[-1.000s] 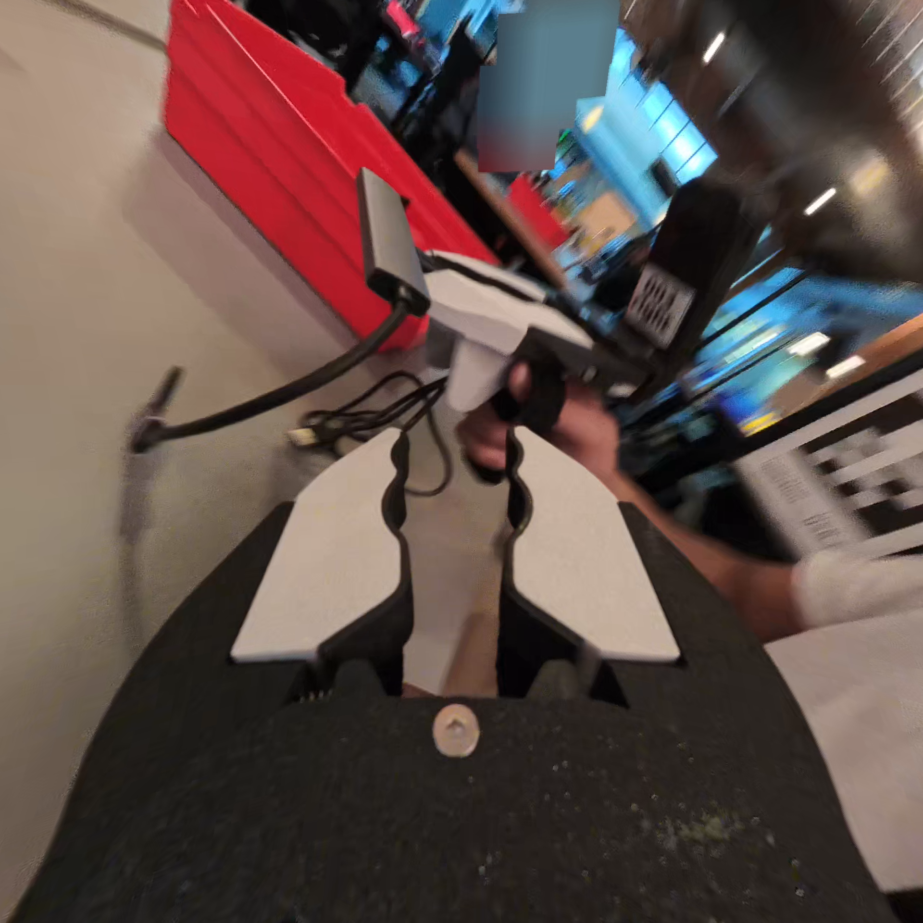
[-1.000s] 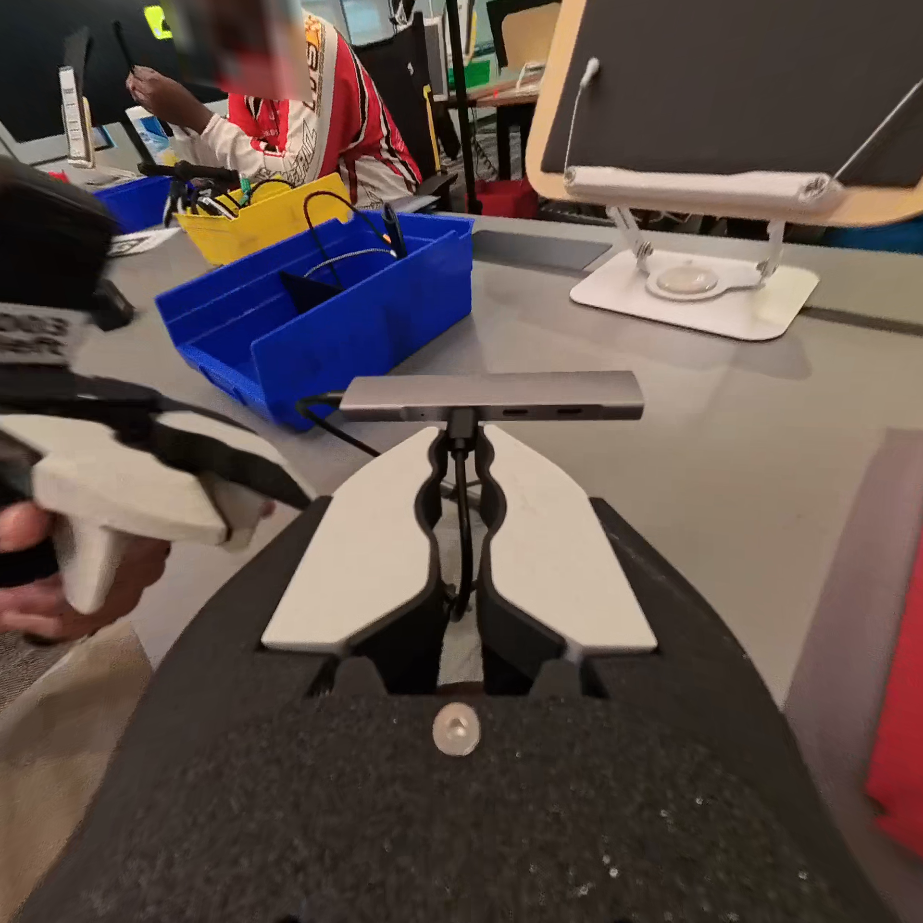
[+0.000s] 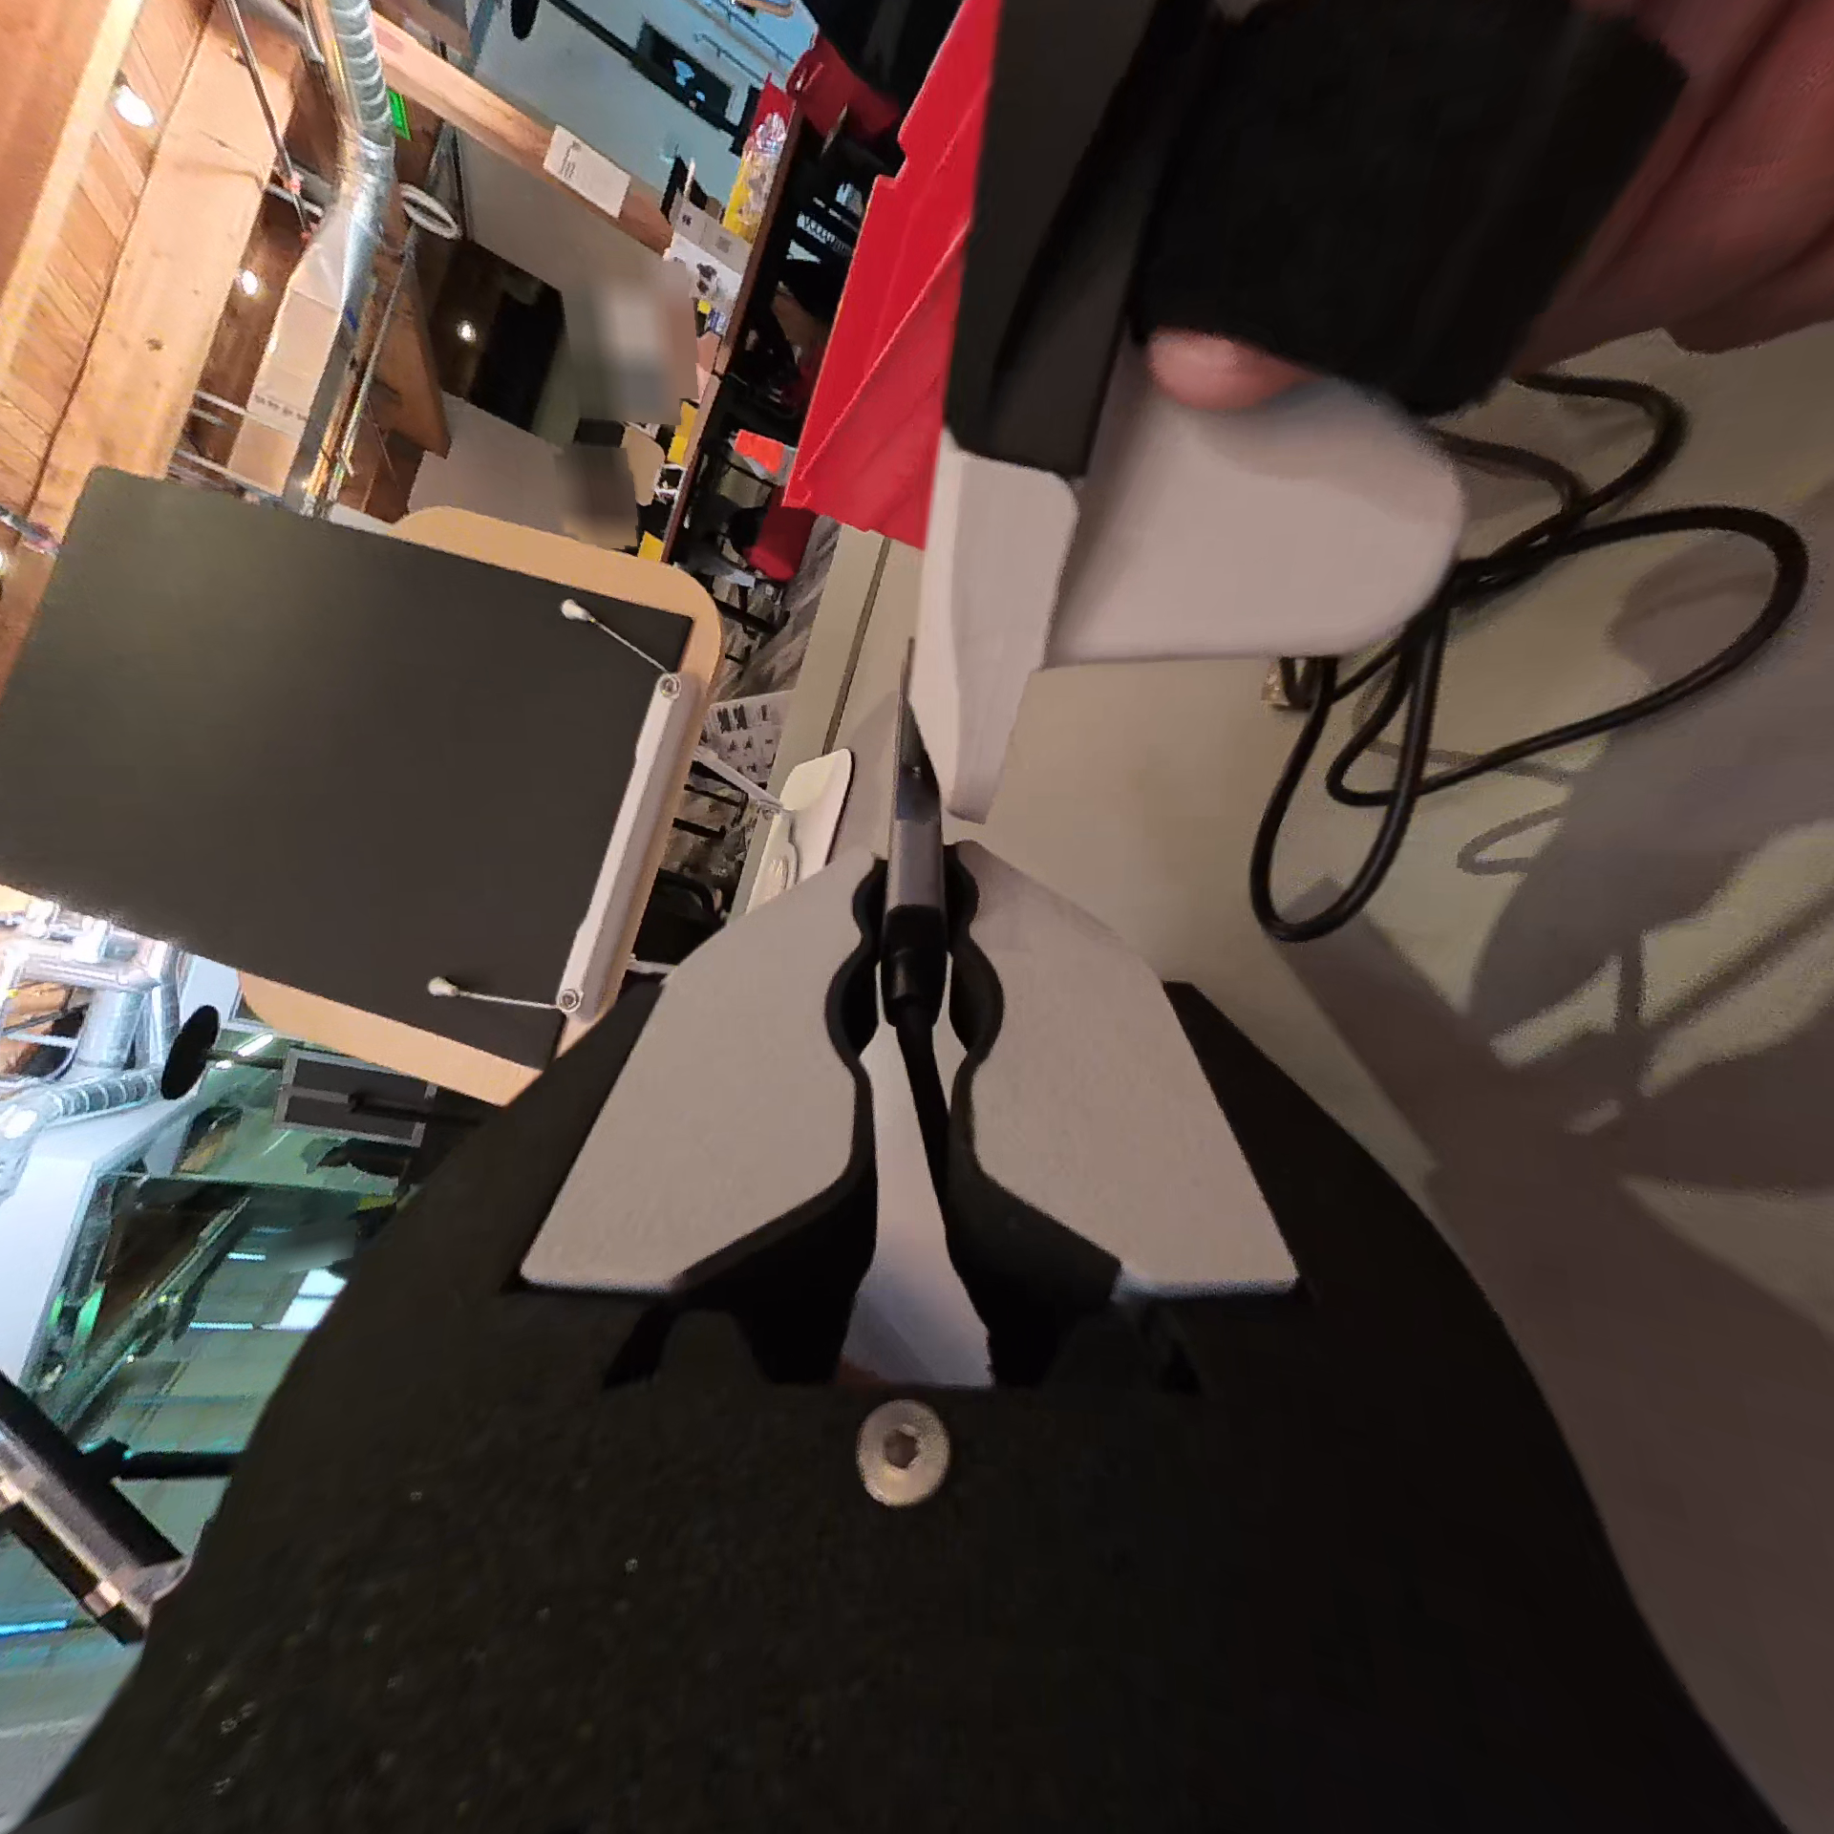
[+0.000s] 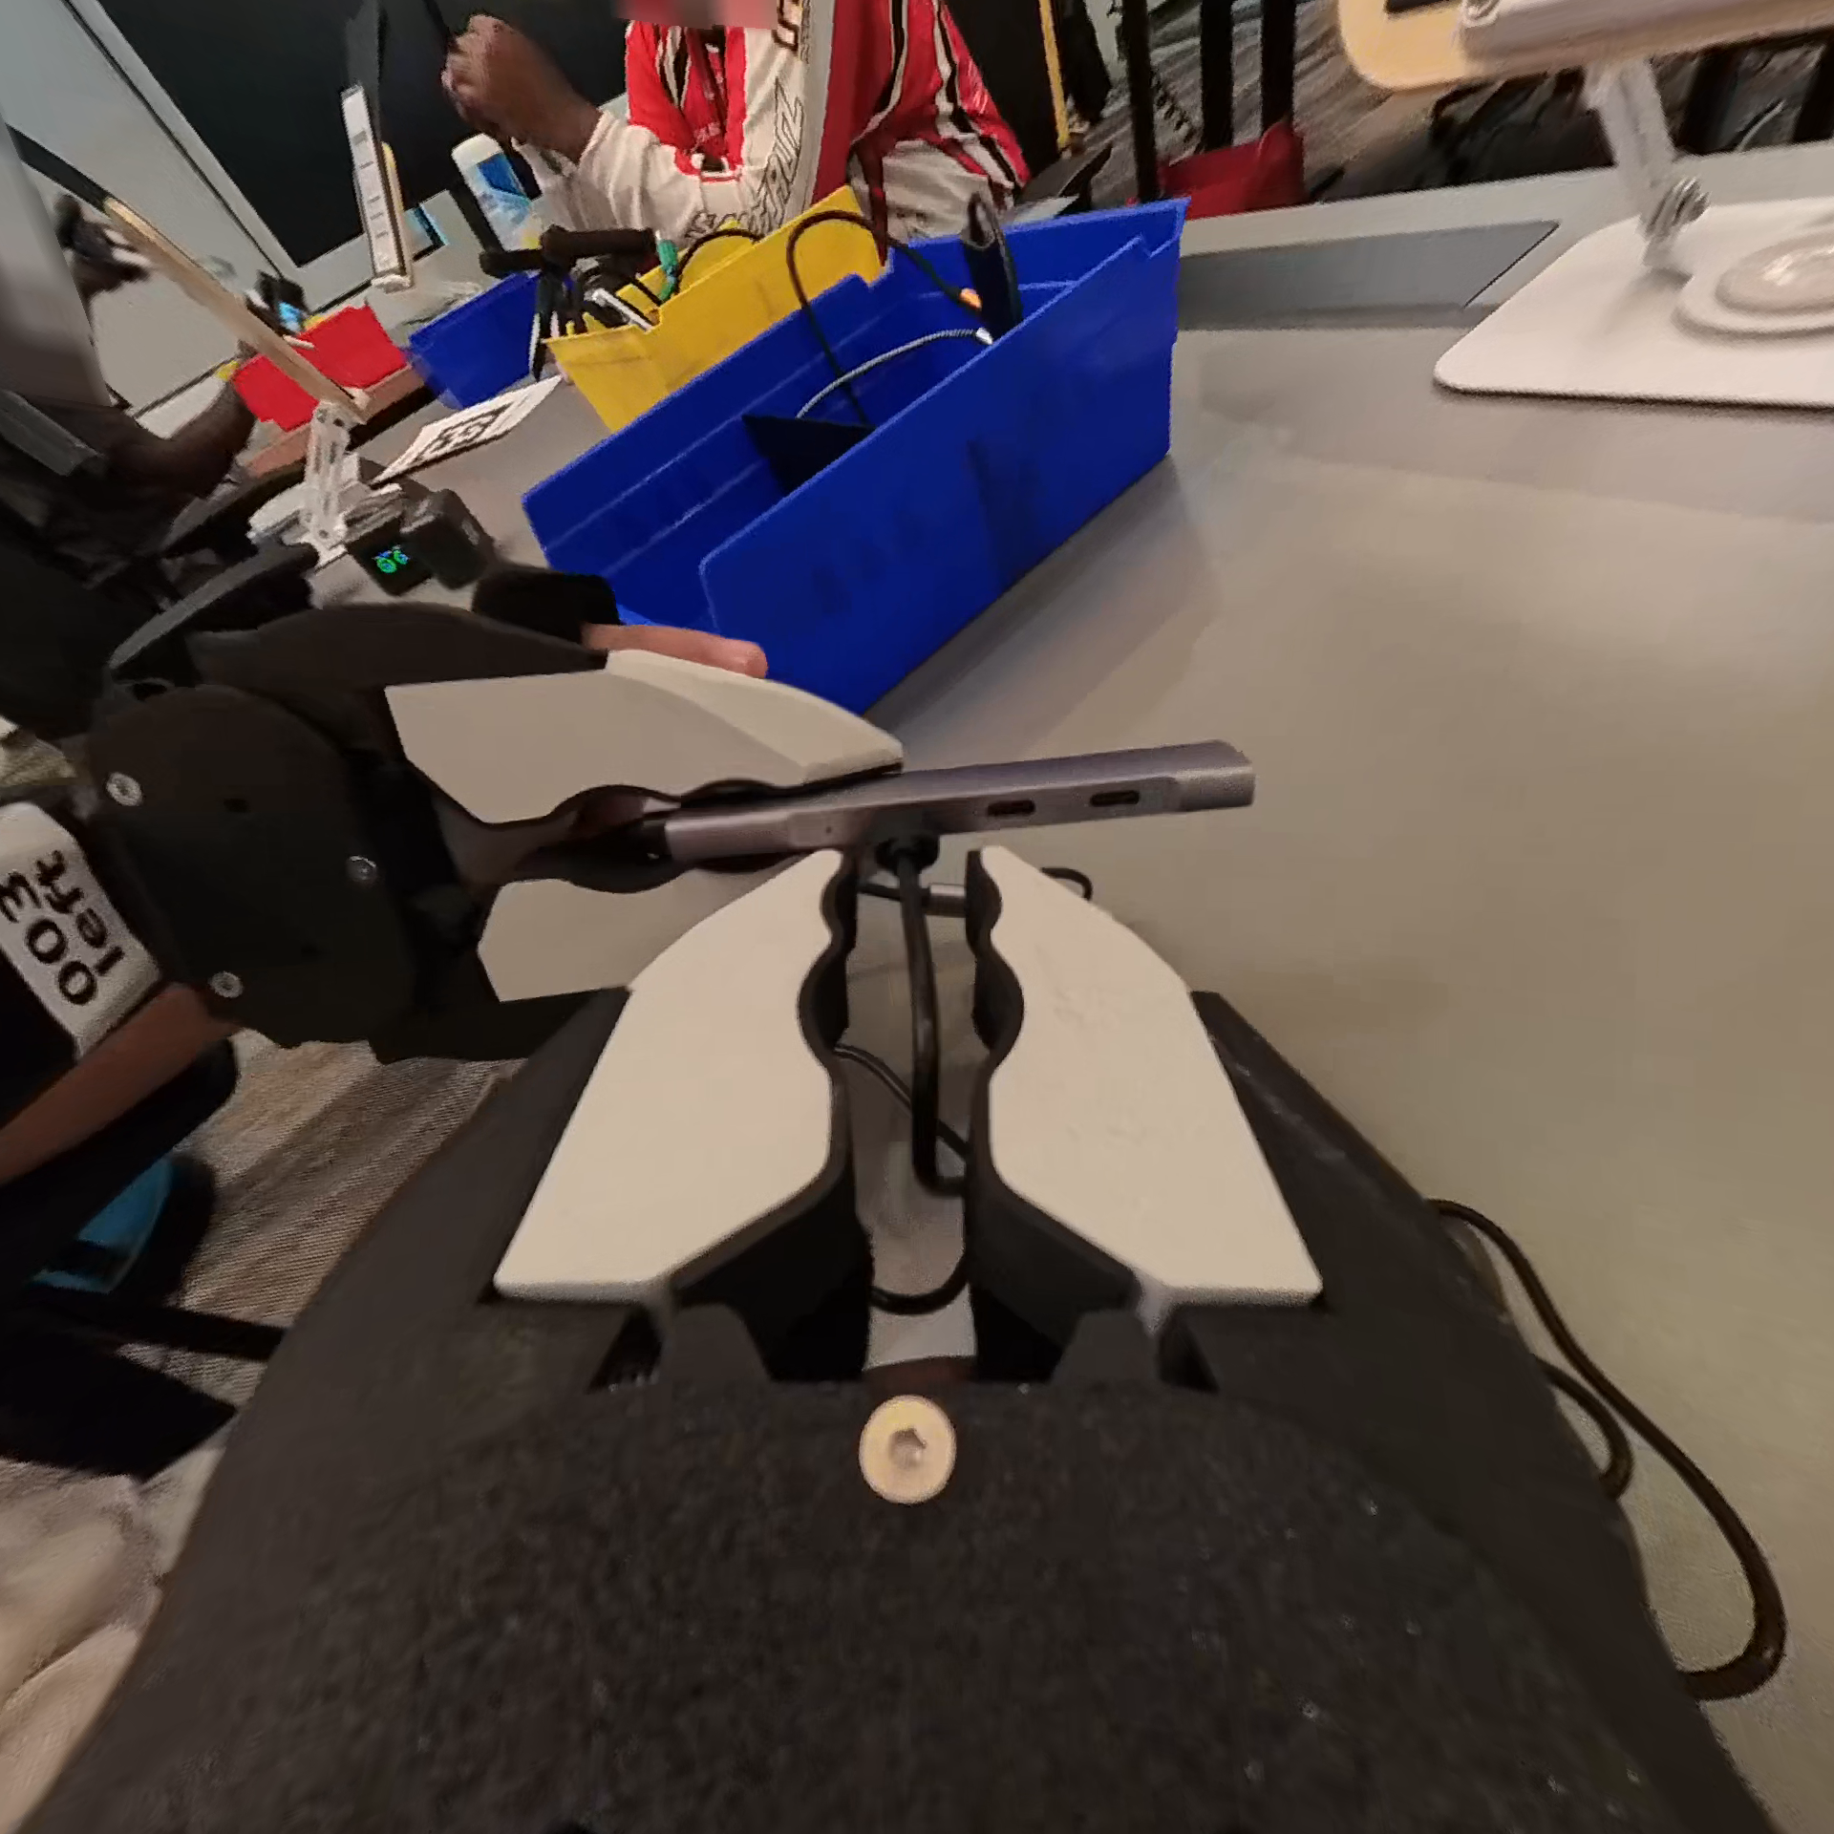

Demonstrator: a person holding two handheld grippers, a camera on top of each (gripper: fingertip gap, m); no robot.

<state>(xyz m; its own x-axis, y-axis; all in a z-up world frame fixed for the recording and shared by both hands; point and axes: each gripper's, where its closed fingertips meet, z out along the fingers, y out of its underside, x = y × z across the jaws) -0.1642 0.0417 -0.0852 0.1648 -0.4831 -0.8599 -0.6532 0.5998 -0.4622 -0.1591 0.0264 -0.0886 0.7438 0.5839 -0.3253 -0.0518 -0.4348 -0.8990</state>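
Hub (image 4: 953,799), grey metal slab with ports along one edge, held level above the bench (image 4: 1489,744) at frame centre. Likely light, rigid, smooth-skinned; the flat faces look the surest hold, the short black cable (image 4: 923,1002) at its underside the weakest.
Left claw (image 4: 794,784): closed flat on the hub's left end, top and bottom.
Right claw (image 4: 908,873): jaws parted, straddling the cable just below the hub, gripping nothing.
Blue bin (image 4: 893,536): upper centre, behind.
White stand base (image 4: 1637,337): upper right.
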